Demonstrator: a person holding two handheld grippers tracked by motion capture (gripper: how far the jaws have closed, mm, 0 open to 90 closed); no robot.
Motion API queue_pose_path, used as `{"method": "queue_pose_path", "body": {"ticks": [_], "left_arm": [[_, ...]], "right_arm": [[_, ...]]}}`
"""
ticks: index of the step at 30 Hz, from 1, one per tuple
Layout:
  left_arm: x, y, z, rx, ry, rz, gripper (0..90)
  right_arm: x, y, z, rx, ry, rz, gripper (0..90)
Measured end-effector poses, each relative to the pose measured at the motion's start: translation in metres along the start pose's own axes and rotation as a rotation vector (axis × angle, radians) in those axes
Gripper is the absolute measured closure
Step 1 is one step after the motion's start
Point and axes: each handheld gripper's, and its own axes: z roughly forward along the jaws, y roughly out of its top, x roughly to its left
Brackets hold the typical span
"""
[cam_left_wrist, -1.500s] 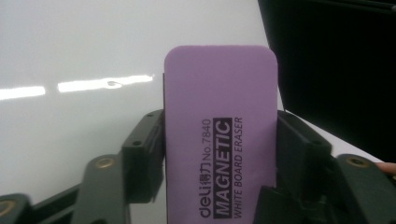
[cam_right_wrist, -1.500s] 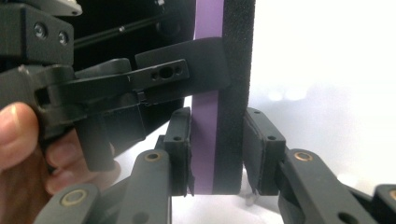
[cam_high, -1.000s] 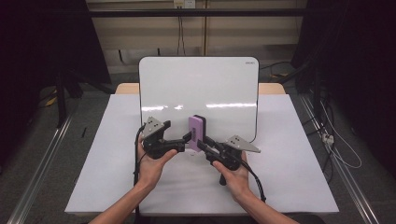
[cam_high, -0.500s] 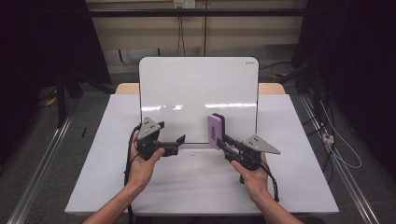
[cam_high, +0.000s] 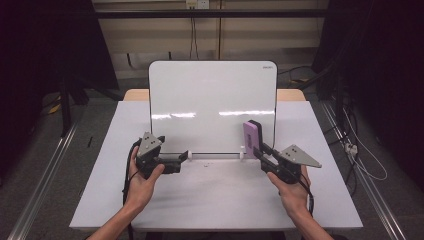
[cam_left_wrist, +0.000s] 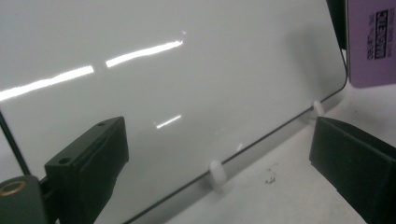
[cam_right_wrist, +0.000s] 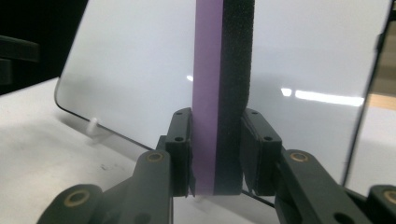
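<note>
The eraser (cam_right_wrist: 222, 93) is clamped upright in the right gripper (cam_high: 260, 150), one jaw on the purple plastic back and the other on the black felt face, grip taken at the lower end. Seen from above, the eraser (cam_high: 251, 138) stands just ahead of that gripper, close before the lower right part of the whiteboard (cam_high: 212, 107); contact with the board cannot be told.

Left gripper (cam_high: 182, 156): jaws spread wide, nothing between them; they have just been opening. It points at the board's lower edge.

Handling, judged:
- Light and small; a one-gripper grip is expected to suffice.
- Plastic back stiff and smooth, so slip is possible there.
- Felt soft and compressible; some give under the jaw is expected.
- Not fragile.
- "MAGNETIC" is printed on the back (cam_left_wrist: 373, 42); a pull toward the board may be felt.
</note>
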Motion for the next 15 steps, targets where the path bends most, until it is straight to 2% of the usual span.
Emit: {"method": "queue_pose_path", "body": {"ticks": [2,4,5,8,9,12,15], "left_arm": [[0.0,-0.005,-0.002,0.017,0.0,0.011,4.9],[0.002,-0.01,-0.004,0.027,-0.012,-0.016,5.0],[0.003,-0.012,-0.005,0.032,-0.005,-0.021,5.0],[0.006,-0.018,-0.009,0.049,0.011,-0.003,5.0],[0.008,-0.02,-0.011,0.051,0.015,-0.012,5.0],[0.008,-0.027,-0.018,0.058,0.06,-0.001,5.3],[0.01,-0.035,-0.023,0.065,0.059,-0.017,5.7]], "right_arm": [[-0.003,0.002,-0.003,0.025,-0.019,-0.006,67.6],[-0.005,0.004,-0.005,0.025,-0.031,-0.008,67.7],[-0.006,0.005,-0.006,0.037,-0.041,-0.022,67.6],[-0.009,0.007,-0.007,0.057,-0.058,-0.049,67.7],[-0.01,0.008,-0.007,0.063,-0.067,-0.057,67.7],[-0.014,0.008,-0.005,0.09,-0.092,-0.09,67.8],[-0.016,0.009,-0.003,0.102,-0.115,-0.118,67.8]]}}
